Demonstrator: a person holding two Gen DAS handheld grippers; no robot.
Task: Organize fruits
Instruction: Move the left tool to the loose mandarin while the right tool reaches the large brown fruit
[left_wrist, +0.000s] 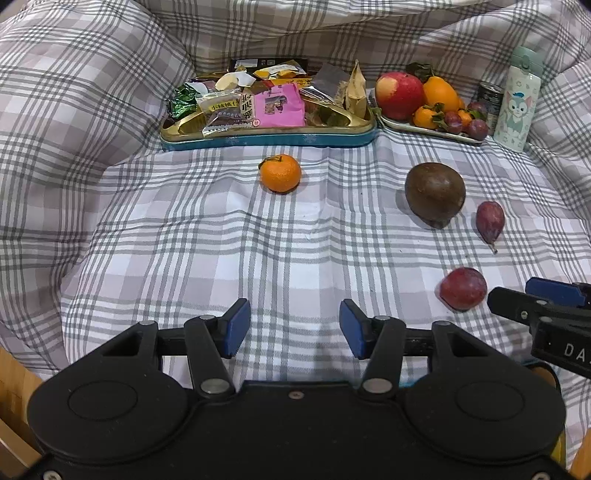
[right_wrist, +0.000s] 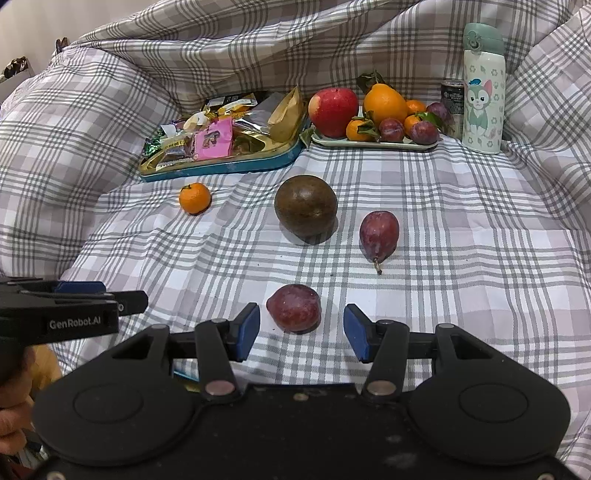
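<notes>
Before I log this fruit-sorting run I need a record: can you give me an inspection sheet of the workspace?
Surface: plaid cloth, wrinkled.
Job's things: mandarin, brown round fruit, red pear and plum loose; fruit tray partly filled.
Clutter: snack tin, bottle, can.
Grippers: left gripper open, empty; right gripper open, the plum just ahead of its jaws, untouched.
Cables: nothing seen.
Surroundings: bunched bedding.
</notes>
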